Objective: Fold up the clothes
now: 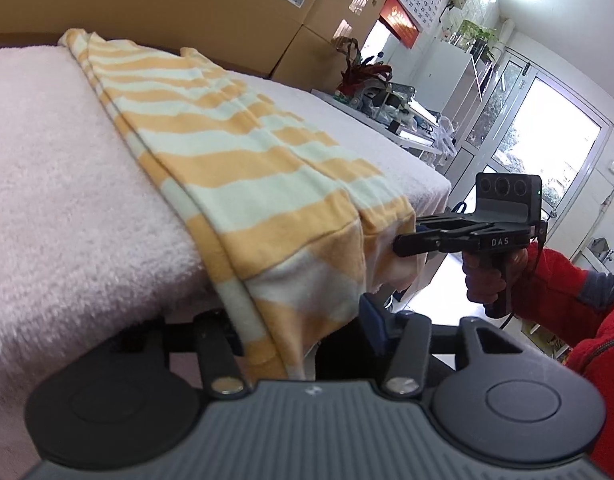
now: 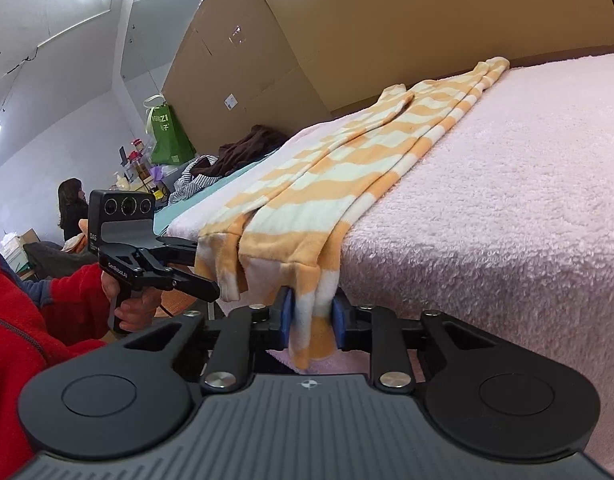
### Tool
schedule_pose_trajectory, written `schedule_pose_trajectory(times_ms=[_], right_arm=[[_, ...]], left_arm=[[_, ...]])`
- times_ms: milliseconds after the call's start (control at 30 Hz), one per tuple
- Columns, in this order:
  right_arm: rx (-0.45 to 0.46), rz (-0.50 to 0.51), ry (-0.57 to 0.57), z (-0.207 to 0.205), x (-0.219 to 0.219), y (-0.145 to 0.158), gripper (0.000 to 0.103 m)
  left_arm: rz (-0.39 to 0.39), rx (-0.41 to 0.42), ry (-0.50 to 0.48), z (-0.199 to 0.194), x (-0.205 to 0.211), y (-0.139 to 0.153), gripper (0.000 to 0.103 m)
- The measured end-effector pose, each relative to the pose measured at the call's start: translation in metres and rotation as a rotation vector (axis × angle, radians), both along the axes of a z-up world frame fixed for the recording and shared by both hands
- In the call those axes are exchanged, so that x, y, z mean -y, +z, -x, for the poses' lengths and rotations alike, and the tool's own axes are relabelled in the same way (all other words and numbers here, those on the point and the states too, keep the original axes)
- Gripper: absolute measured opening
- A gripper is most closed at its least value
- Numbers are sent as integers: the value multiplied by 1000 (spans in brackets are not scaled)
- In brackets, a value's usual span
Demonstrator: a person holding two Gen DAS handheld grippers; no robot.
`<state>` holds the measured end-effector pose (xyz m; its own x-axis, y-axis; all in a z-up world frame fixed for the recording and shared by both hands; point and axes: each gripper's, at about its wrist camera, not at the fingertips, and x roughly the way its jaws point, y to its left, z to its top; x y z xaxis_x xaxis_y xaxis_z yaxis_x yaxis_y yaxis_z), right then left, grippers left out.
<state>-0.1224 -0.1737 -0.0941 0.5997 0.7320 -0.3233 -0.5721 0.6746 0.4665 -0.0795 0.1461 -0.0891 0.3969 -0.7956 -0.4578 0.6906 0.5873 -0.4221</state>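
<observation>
A: Where is the garment at this moment?

B: The striped garment [image 1: 243, 168], orange and pale, lies long over the pink fleece cover [image 1: 59, 168] of the counter. Its near end hangs down over the front edge.

A: And the 2 tools?

B: The right hand-held gripper [image 2: 310, 316] is clenched on the hanging hem: in its own view the blue pads [image 2: 288, 314] press the cloth from both sides. In the left view it comes from the side, held by a hand [image 1: 487, 276] with a red sleeve [image 1: 559, 276].

A: The left one?

B: The left hand-held gripper [image 1: 303, 332] has the other corner of the hem between its fingers. One blue pad [image 1: 373, 320] stands beside the cloth. If the pads really press it, I cannot tell, because the fabric hides the other finger.

A: What is behind?

B: Big cardboard boxes [image 1: 267, 12] stand along the far side. In the right view, dark clothes [image 2: 243, 148] lie further on the counter, next to a green bag [image 2: 169, 136].
</observation>
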Motion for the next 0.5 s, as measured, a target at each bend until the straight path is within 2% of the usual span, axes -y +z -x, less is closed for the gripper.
schedule_pose_trajectory(times_ms=[67,167,333,500], right_arm=[[-10,-20,-1,5,6,0,14],[-35,-74,6,4,10,4,13],[-105,-148,48,-4,13,11,13],[-89,-253,70,-7,20,25,13]], left_arm=[[26,-3,-3,4,-2,4,35],[56,8,-23,9,-2,14,26],[124,-18,-42,9,-7,25,21],[180,-23,-16,7,-14,32,16]])
